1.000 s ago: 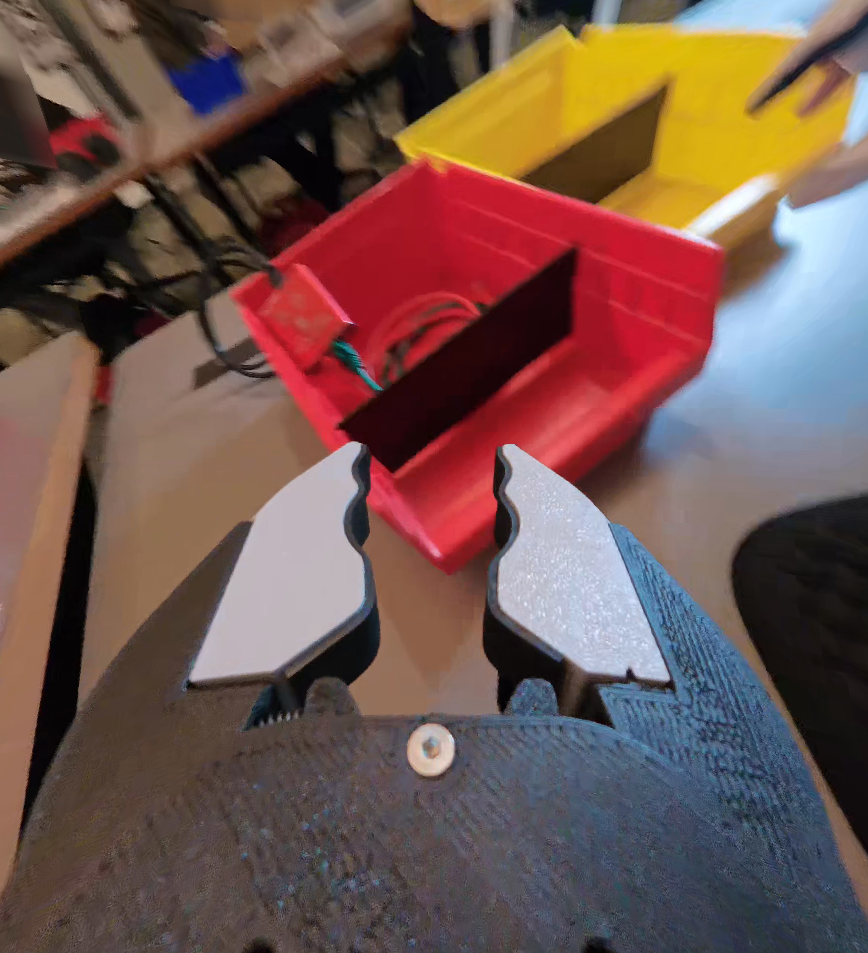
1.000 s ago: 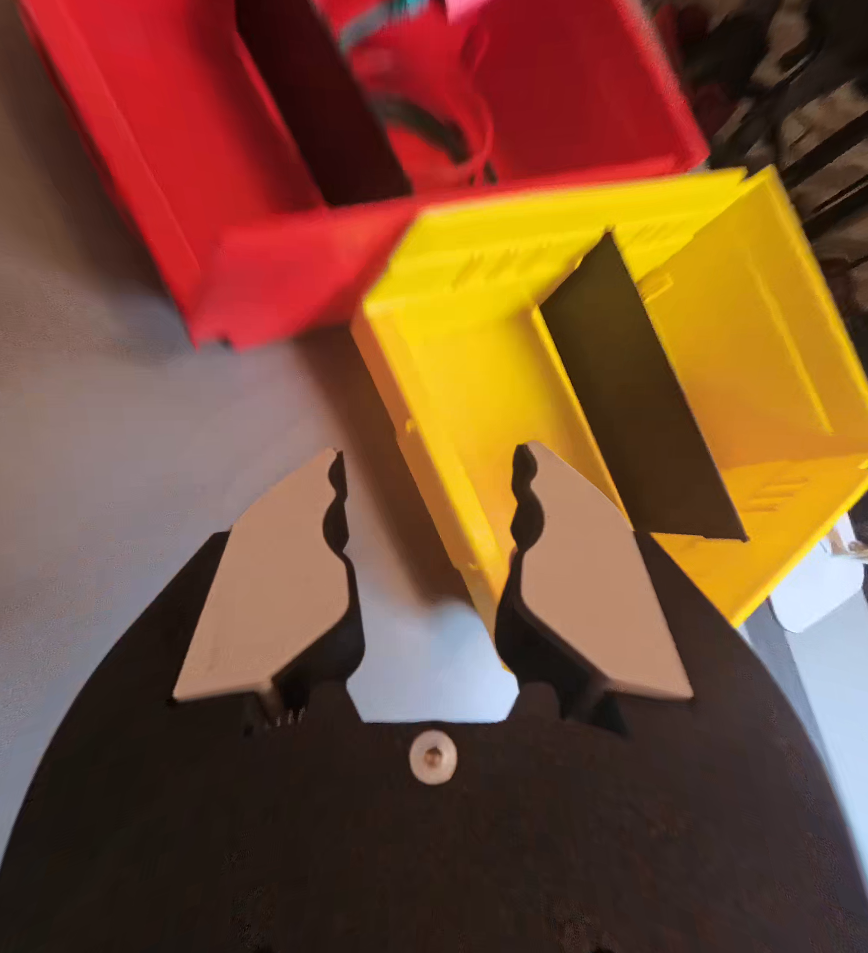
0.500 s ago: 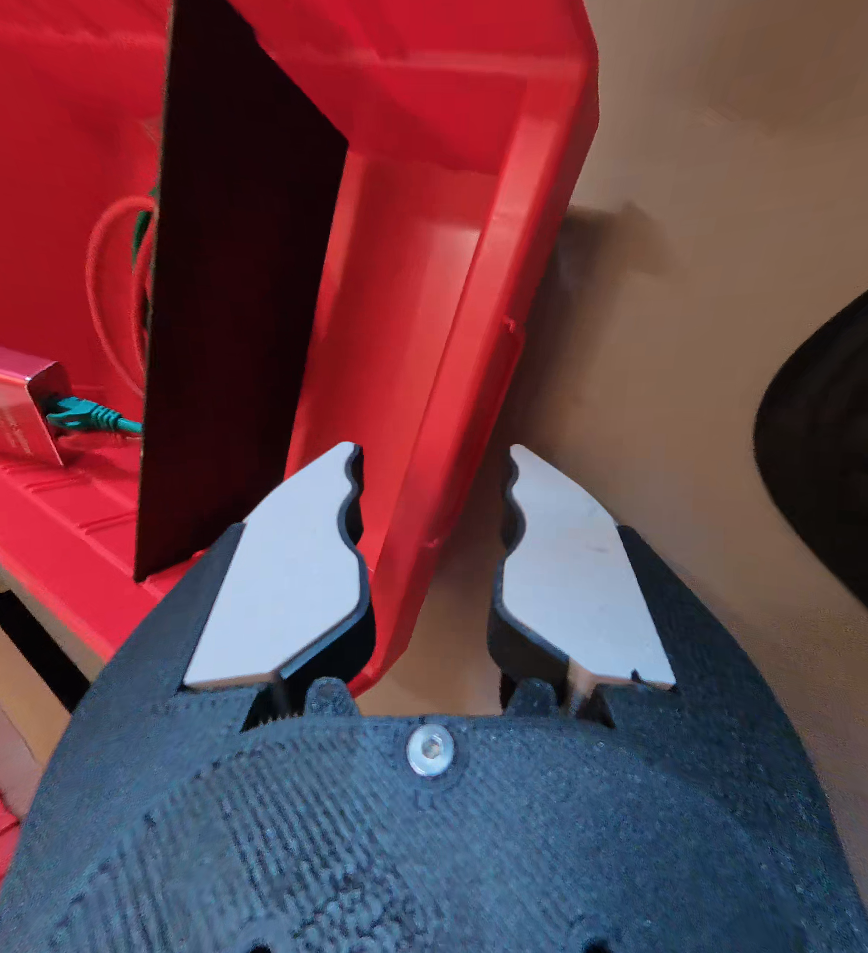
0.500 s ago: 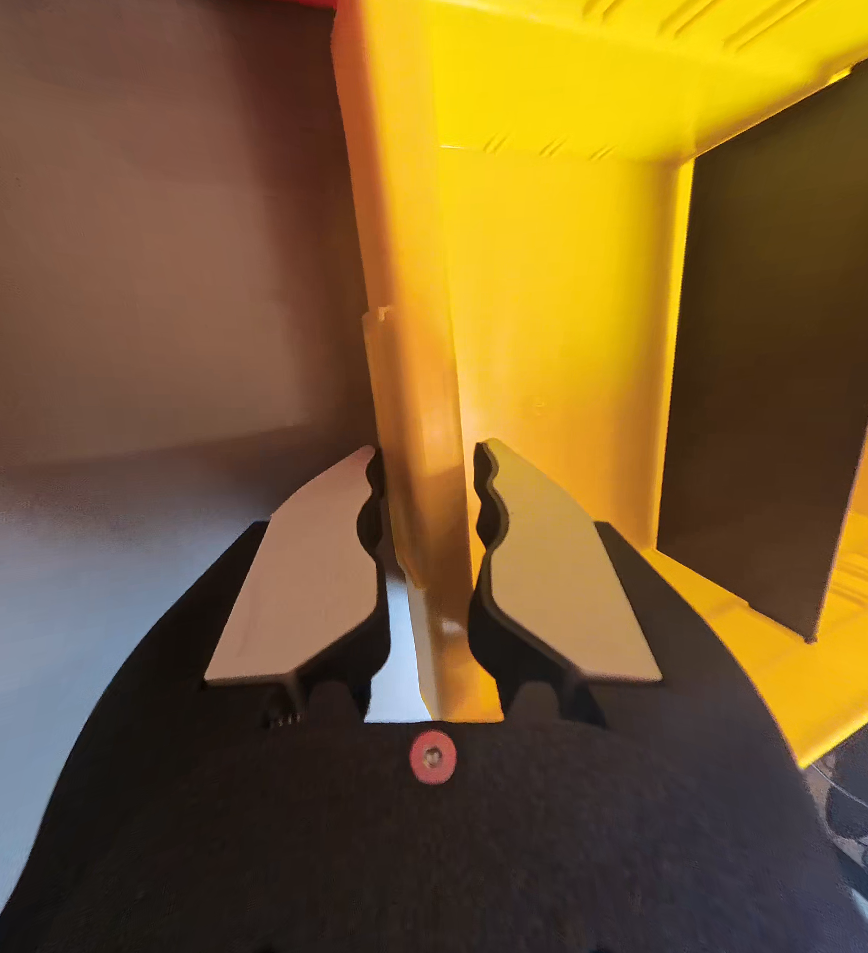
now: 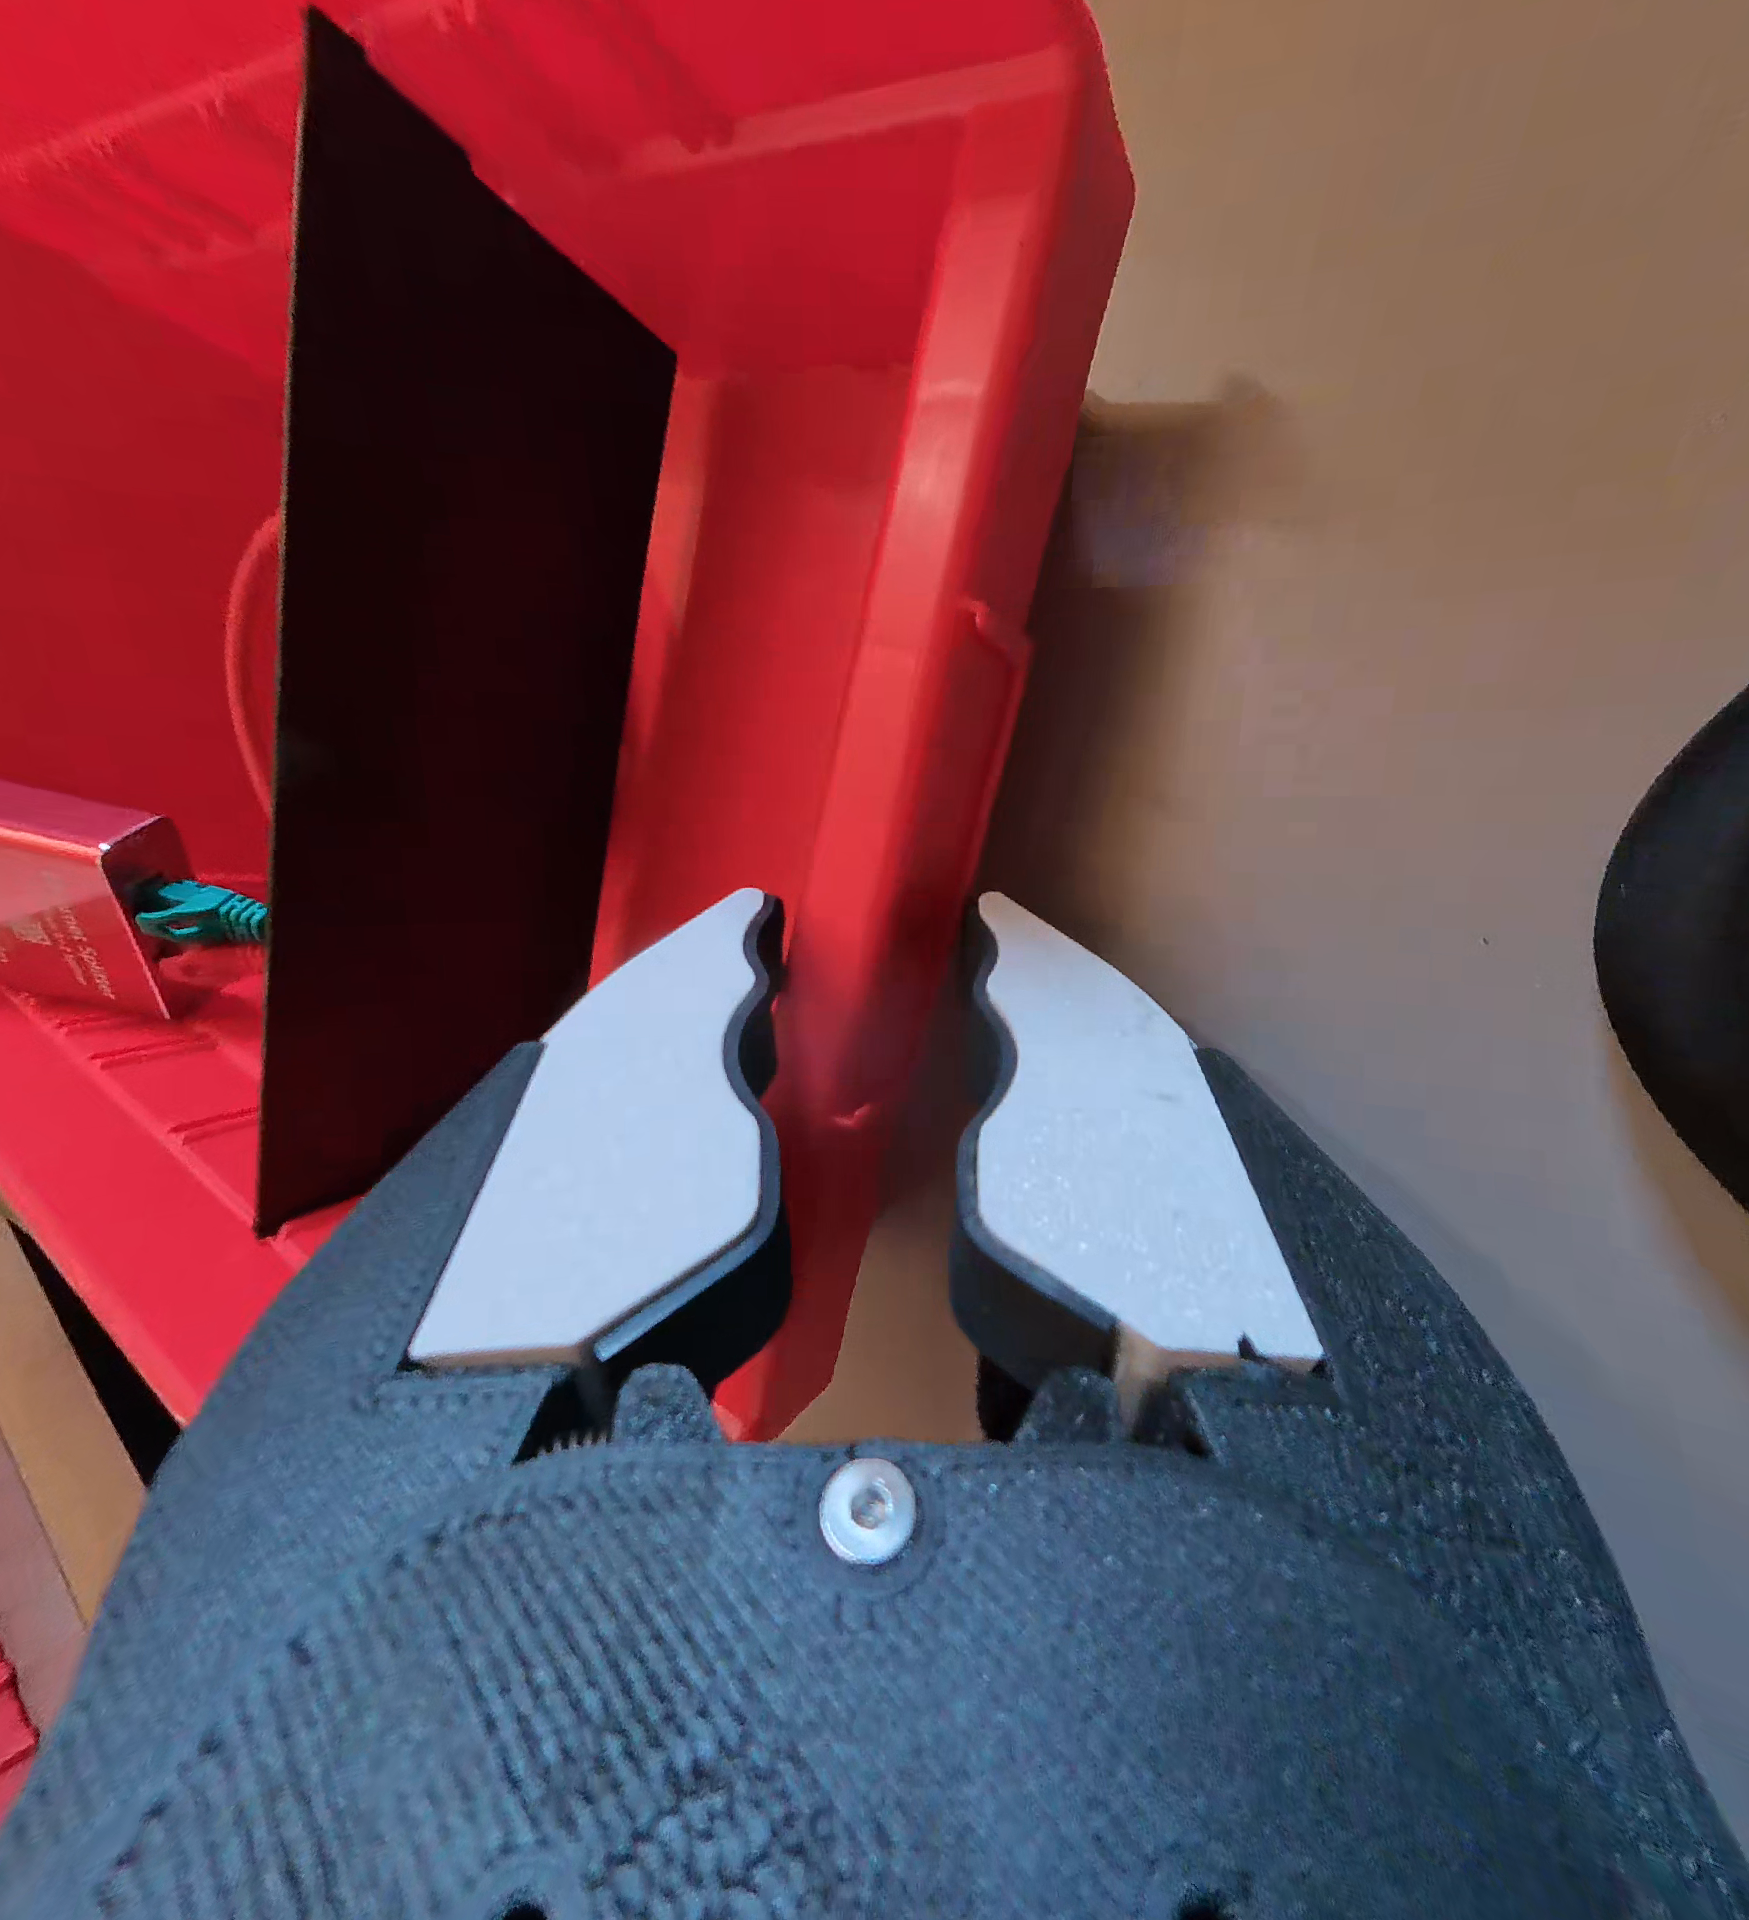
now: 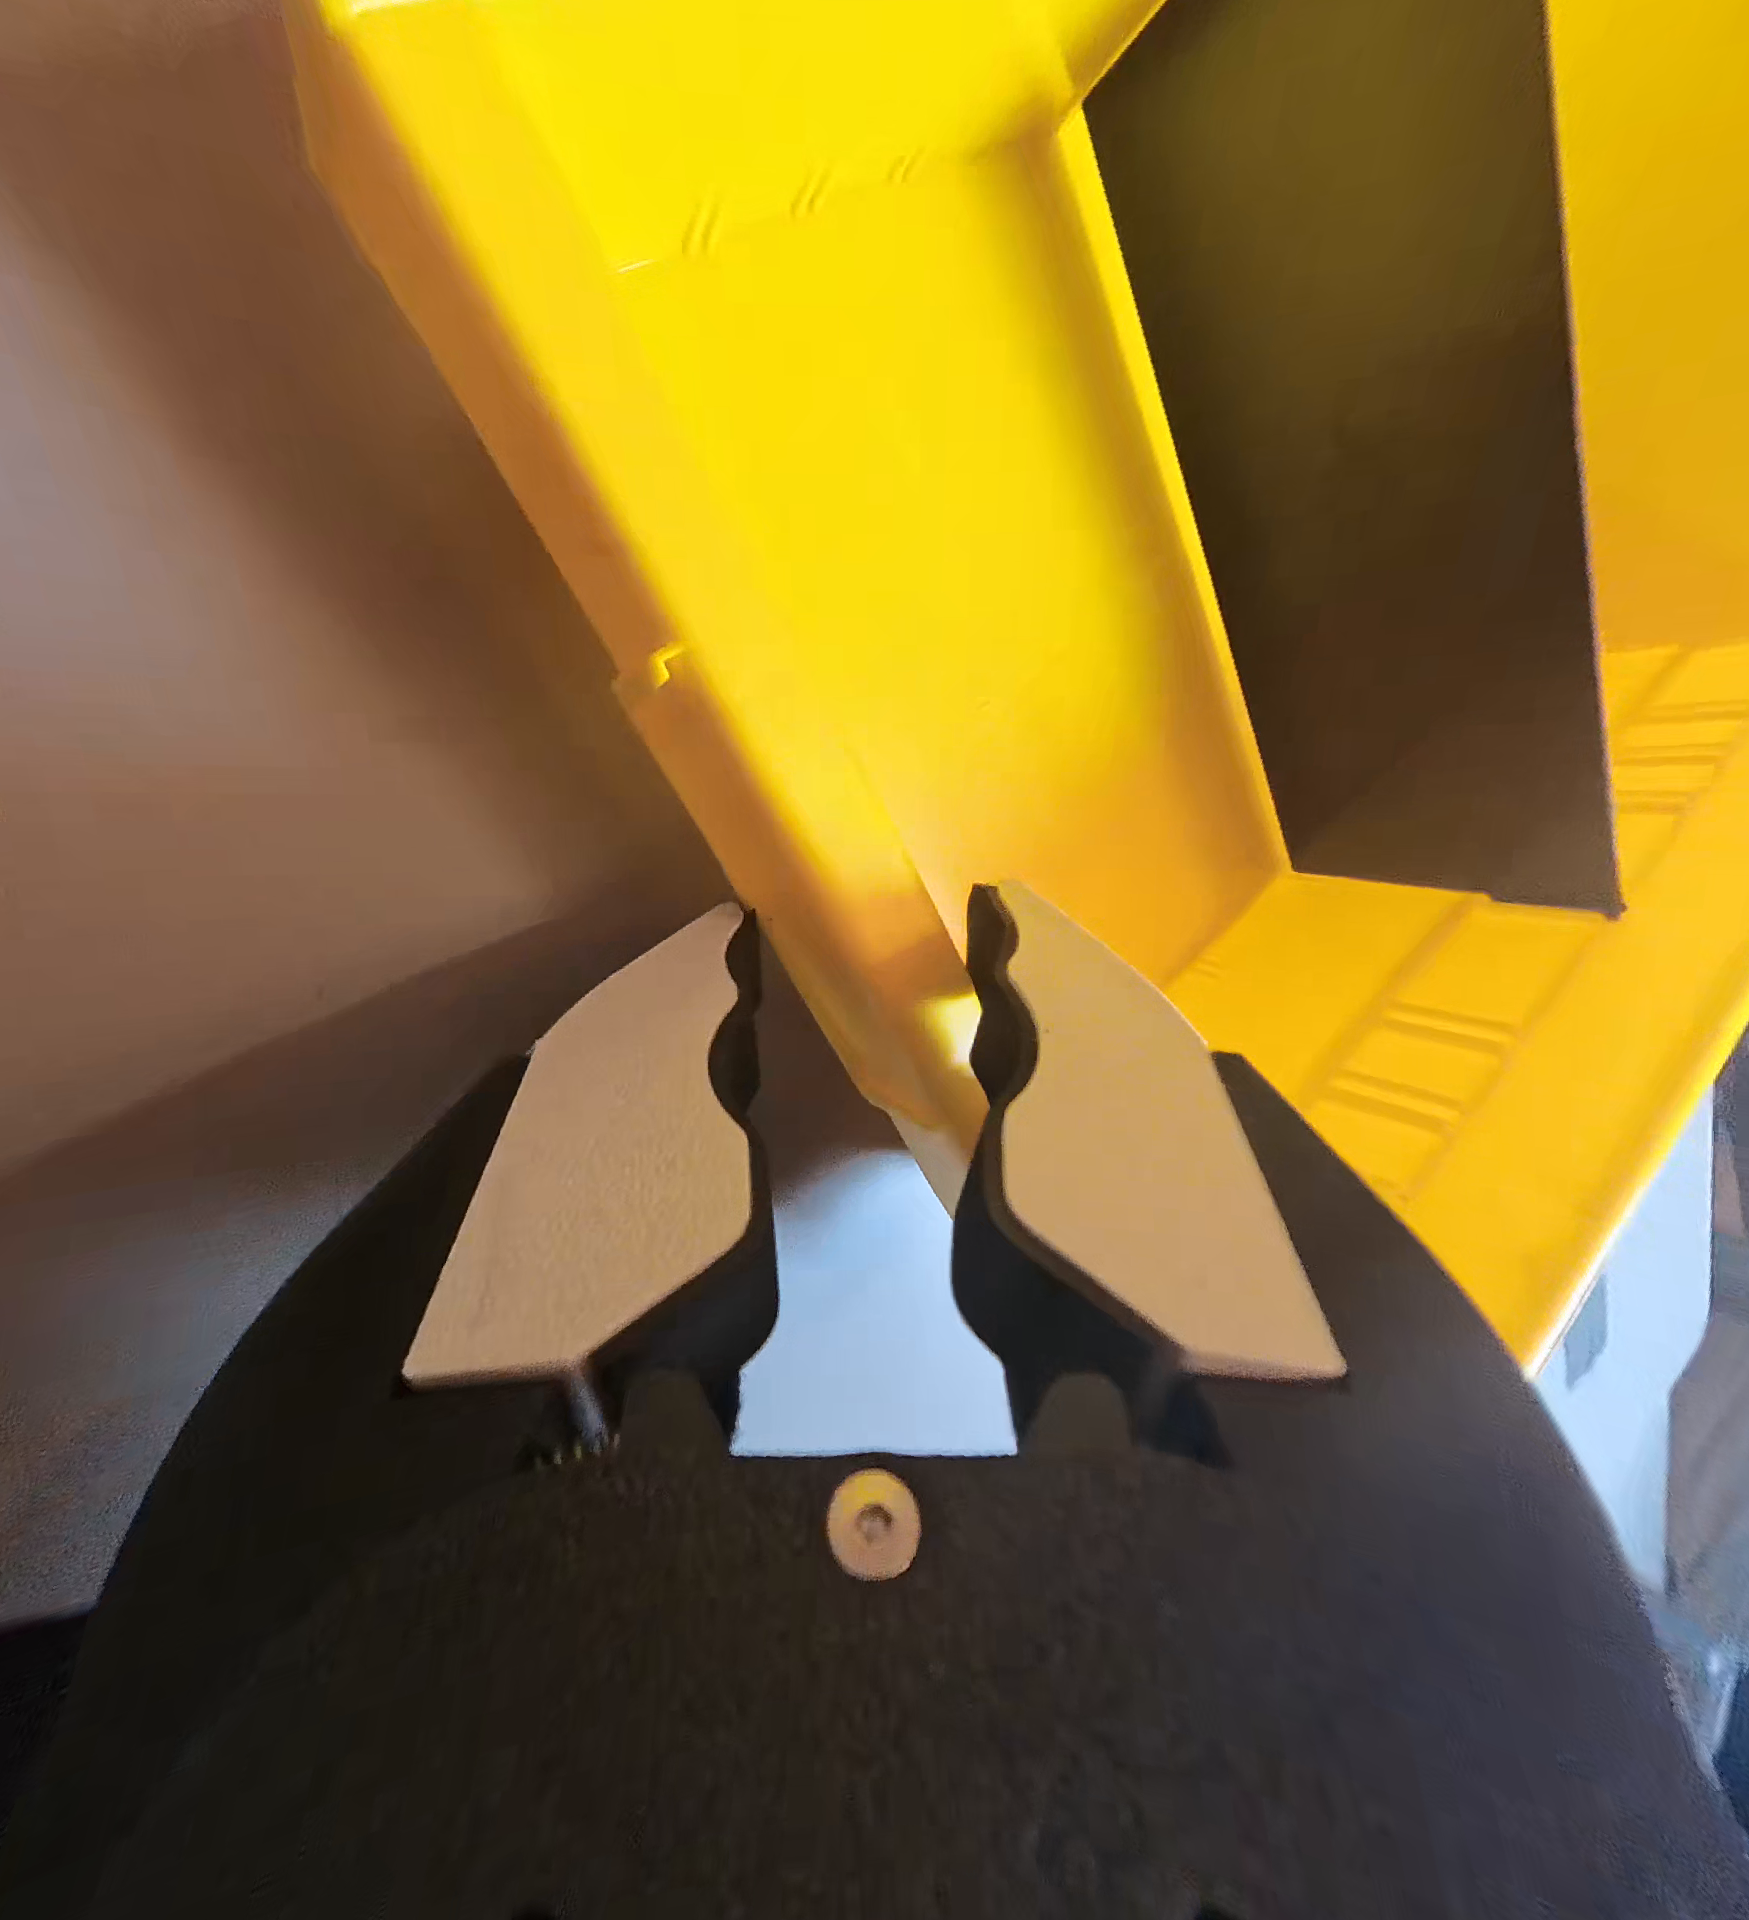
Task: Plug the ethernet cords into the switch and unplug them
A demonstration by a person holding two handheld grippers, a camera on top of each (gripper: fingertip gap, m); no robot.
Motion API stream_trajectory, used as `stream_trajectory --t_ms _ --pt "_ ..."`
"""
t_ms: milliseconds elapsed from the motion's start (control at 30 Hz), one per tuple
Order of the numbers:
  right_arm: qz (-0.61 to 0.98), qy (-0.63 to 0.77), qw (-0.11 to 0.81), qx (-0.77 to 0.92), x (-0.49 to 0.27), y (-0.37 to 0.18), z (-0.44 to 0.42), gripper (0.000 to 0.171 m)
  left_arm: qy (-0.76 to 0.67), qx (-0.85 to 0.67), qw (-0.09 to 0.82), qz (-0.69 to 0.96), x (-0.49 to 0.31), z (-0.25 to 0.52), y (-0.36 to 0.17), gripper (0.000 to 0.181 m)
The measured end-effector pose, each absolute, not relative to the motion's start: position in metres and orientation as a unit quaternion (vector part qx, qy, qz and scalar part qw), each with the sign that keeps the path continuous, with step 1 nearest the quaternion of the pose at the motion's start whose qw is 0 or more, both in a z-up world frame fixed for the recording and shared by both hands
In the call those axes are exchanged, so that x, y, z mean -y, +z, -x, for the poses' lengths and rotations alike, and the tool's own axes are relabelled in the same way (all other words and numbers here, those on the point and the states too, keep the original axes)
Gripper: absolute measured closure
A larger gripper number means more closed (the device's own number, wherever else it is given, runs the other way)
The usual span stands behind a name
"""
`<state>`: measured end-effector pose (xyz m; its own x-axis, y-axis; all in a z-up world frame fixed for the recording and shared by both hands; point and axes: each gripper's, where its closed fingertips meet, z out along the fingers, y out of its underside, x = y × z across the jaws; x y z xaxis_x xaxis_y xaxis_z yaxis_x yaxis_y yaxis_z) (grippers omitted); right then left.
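The red bin's [image 5: 953, 644] right wall is straddled by the left tool [image 5: 870, 925], its jaws apart and not yet clamped. The near corner of the yellow bin [image 6: 849, 520] sits between the jaws of the right tool [image 6: 862, 914], whose grip cannot be told. The switch [image 5: 39, 894], with a green cord [image 5: 200, 914] plugged in, lies in the red bin's left compartment, behind a dark divider [image 5: 454, 675]. Each wall should be seated deep before being squeezed, and both bins moved evenly over the worktop [image 5: 1421, 520].
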<state>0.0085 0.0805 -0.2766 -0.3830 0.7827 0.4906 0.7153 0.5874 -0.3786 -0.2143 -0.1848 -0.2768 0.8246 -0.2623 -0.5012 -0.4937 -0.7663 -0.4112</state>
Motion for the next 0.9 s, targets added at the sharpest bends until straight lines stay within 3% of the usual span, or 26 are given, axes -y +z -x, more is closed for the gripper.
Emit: stream_trajectory --t_ms 400,900 --pt "0.56 -0.017 0.385 0.733 -0.129 -0.272 -0.118 0.132 0.231 -0.212 0.286 0.906 0.175 0.218 -0.276 0.148" --pt "0.639 -0.085 0.393 0.656 -0.215 -0.276 -0.051 0.133 0.251 -0.195 0.296 0.901 0.155 0.238 -0.275 0.148"
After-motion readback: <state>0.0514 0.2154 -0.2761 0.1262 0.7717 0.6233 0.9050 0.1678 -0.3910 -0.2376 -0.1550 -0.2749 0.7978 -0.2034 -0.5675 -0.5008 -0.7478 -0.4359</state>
